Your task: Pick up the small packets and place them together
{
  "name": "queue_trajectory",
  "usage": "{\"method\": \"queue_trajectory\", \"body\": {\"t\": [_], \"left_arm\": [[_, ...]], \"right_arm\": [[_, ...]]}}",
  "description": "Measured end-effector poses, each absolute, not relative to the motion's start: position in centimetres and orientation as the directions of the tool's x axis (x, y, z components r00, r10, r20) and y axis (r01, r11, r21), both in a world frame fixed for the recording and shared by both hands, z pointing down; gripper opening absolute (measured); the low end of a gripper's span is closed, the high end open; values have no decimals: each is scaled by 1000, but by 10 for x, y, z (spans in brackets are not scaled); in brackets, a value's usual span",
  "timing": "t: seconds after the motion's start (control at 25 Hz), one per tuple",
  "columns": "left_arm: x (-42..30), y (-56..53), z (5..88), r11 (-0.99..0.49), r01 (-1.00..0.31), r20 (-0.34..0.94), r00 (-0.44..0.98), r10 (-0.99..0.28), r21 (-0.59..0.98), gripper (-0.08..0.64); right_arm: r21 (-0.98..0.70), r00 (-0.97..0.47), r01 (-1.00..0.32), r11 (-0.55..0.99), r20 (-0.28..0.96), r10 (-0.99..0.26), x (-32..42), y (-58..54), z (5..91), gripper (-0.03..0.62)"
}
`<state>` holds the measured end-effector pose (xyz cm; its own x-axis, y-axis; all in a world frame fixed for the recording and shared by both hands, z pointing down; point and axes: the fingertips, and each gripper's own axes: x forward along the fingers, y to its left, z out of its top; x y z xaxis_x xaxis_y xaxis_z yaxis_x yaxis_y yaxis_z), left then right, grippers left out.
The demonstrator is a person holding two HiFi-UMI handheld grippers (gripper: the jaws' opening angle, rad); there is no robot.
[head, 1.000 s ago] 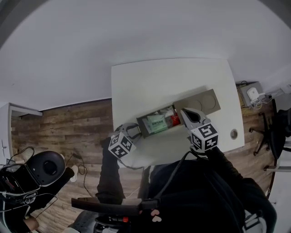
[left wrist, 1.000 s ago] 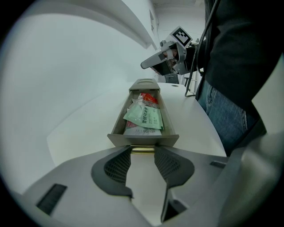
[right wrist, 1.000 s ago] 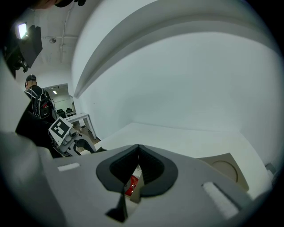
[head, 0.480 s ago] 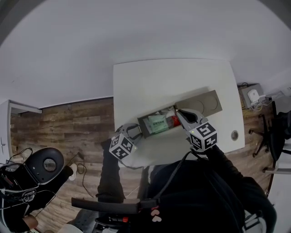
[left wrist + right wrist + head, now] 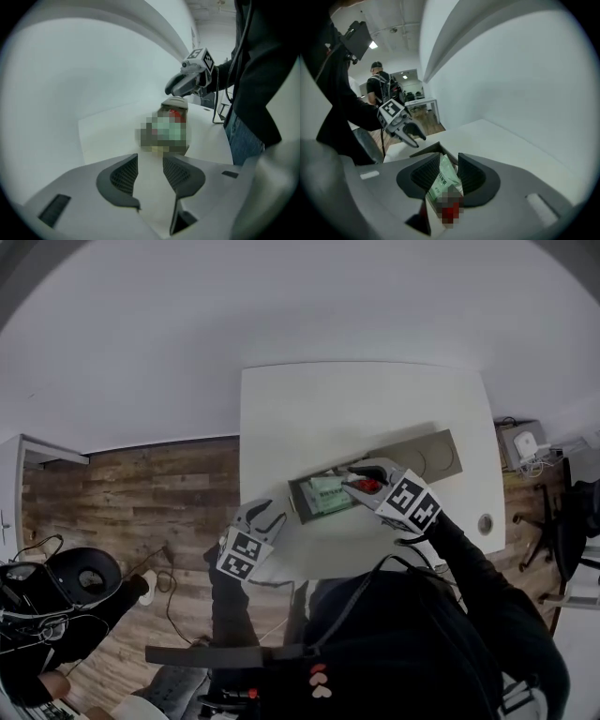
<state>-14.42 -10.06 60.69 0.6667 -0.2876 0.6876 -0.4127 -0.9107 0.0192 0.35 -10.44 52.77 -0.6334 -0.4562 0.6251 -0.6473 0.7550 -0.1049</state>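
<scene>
A long olive tray (image 5: 427, 454) lies on the white table (image 5: 309, 409). In its left compartment are a green packet (image 5: 325, 493) and a red packet (image 5: 366, 486). My right gripper (image 5: 352, 474) hangs over that compartment. Its jaws have just been opening and do not press on anything. In the right gripper view, the green packet (image 5: 443, 180) and the red packet (image 5: 449, 213) show below the gap of the right gripper (image 5: 449, 164). My left gripper (image 5: 267, 517) is open and empty at the table's near left edge, short of the tray (image 5: 171, 133).
A round cable hole (image 5: 485, 520) sits near the table's right edge. An office chair (image 5: 562, 512) and a small white device (image 5: 520, 437) stand to the right. Wooden floor with a black round object (image 5: 80, 582) lies left. A person with a backpack (image 5: 379, 86) stands far off.
My right gripper has swung left over the tray's left compartment and its jaws have parted. My left gripper has drawn back a little toward the table's edge and rolled.
</scene>
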Motion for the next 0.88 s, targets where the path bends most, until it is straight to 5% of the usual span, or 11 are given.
{"method": "queue_trajectory", "body": {"t": [0.2, 0.4, 0.88], "left_arm": [[-137, -102, 569, -836, -549, 605, 669, -431, 10, 163], [-115, -93, 557, -764, -645, 563, 624, -542, -20, 2], [-102, -63, 590, -564, -802, 714, 510, -479, 195, 2]], "right_arm": [[-84, -625, -439, 895, 744, -237, -9, -102, 551, 95], [-81, -559, -347, 934, 818, -136, -14, -108, 576, 134], [-157, -440, -307, 939, 898, 6, -21, -110, 610, 133]]}}
